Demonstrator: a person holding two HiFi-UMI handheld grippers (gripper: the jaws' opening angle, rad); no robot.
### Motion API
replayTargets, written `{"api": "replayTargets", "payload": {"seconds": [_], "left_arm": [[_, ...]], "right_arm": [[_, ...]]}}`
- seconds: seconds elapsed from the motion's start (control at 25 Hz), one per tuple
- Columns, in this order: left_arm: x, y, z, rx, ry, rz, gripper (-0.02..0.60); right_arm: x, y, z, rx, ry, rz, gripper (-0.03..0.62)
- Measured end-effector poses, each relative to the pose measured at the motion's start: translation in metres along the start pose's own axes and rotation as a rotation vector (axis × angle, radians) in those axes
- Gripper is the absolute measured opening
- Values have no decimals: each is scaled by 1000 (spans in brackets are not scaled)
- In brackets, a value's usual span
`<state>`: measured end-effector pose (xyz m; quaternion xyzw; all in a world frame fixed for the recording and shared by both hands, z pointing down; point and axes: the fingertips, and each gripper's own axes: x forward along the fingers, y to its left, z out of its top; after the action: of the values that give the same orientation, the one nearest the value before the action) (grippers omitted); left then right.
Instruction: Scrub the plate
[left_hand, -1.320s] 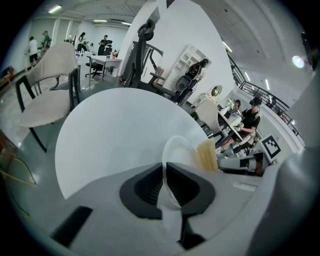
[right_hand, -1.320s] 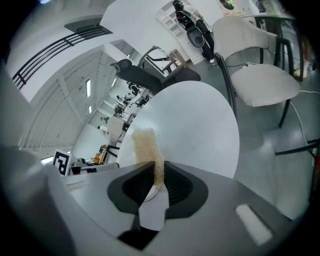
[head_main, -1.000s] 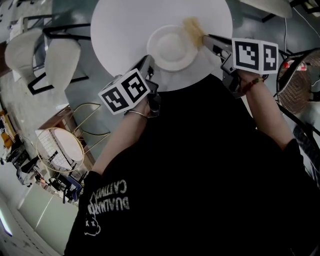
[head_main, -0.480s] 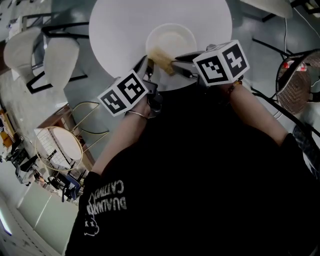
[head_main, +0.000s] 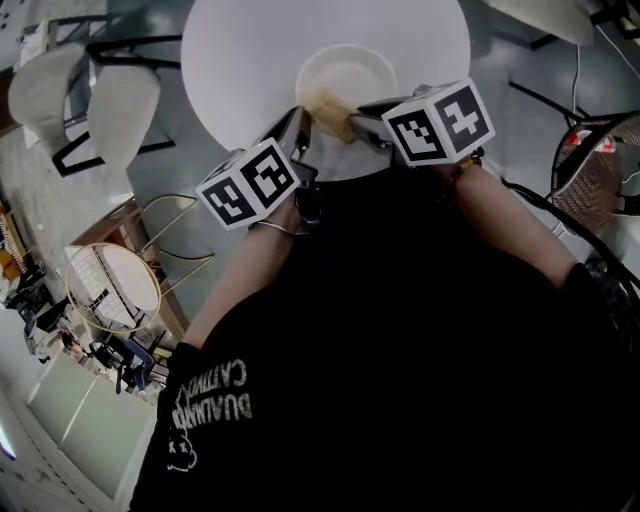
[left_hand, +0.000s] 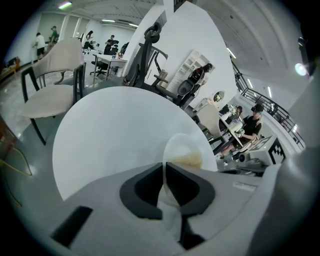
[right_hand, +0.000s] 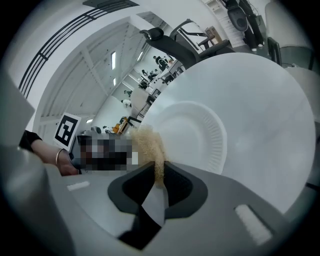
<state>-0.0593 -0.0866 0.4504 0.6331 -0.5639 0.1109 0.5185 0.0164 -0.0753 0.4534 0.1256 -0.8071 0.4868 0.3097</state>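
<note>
White lettering stands upside down on the person's black shirt (head_main: 215, 393), too blurred to read with certainty. Nothing else carries legible text.

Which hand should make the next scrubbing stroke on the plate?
Right. The right tool grips the sponge at the plate; the left tool pinches the plate's rim, likely steadying it.

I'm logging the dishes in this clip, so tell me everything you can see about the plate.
The plate is round, white and disposable-looking, like paper, with a ribbed rim and a smooth shallow well. It lies right side up near the close edge of the round white table. The left gripper pinches its near rim between shut jaws. The tan scrub pad, held in the right gripper, presses on the rim just beside that.
</note>
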Motion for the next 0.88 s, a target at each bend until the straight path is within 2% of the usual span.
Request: {"api": "replayTargets", "payload": {"seconds": [0.32,0.88], "left_arm": [[0,3,1,15,6,21,25],[0,3,3,-6,-10,4,25]], "right_arm": [[-13,-24,6,32,-35,-81,60],[-44,-55,11,109,-128,-178,60]]}}
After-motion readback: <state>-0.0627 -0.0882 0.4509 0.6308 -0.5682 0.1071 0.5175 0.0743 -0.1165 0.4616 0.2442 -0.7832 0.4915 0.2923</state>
